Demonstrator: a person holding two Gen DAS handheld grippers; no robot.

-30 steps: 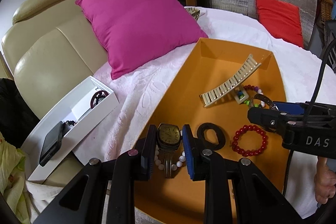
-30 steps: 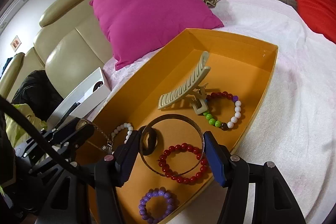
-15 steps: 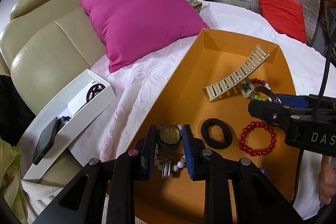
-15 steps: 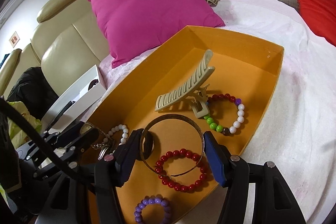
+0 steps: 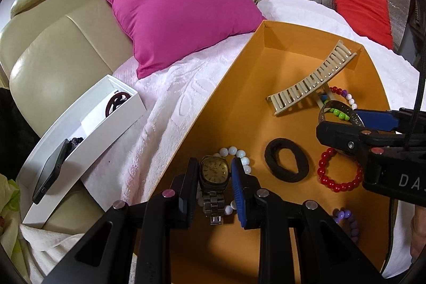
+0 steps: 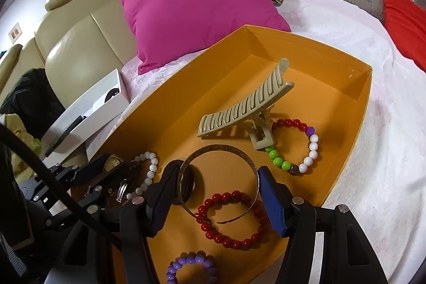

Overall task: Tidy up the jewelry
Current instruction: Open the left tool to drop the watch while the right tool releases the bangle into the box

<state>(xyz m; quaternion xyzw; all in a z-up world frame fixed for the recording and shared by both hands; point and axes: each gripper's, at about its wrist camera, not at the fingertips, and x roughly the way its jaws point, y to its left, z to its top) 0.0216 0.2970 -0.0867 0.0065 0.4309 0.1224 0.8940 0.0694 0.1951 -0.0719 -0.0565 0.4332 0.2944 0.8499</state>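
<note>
Fingers of my left gripper (image 5: 214,181) clamp the square gold-faced steel wristwatch (image 5: 213,172) and the right gripper (image 6: 218,194) clamps the thin brass bangle (image 6: 217,175) above the orange cardboard tray (image 6: 343,151), so next I judge each needs a careful placing.

The orange tray (image 6: 364,103) holds 4 beaded bracelets: 1 red (image 6: 234,220), 1 white (image 6: 149,172), 1 purple (image 6: 191,268), 1 multicoloured (image 6: 306,148). With them are 1 metal bangle (image 6: 221,151), 1 wristwatch (image 5: 214,172), 1 cream hair claw (image 6: 245,105) and 1 black hair tie (image 5: 286,160). There are 2 cushions, 1 magenta (image 5: 175,15) and 1 red (image 5: 362,9), and 1 white box (image 5: 80,135).
</note>
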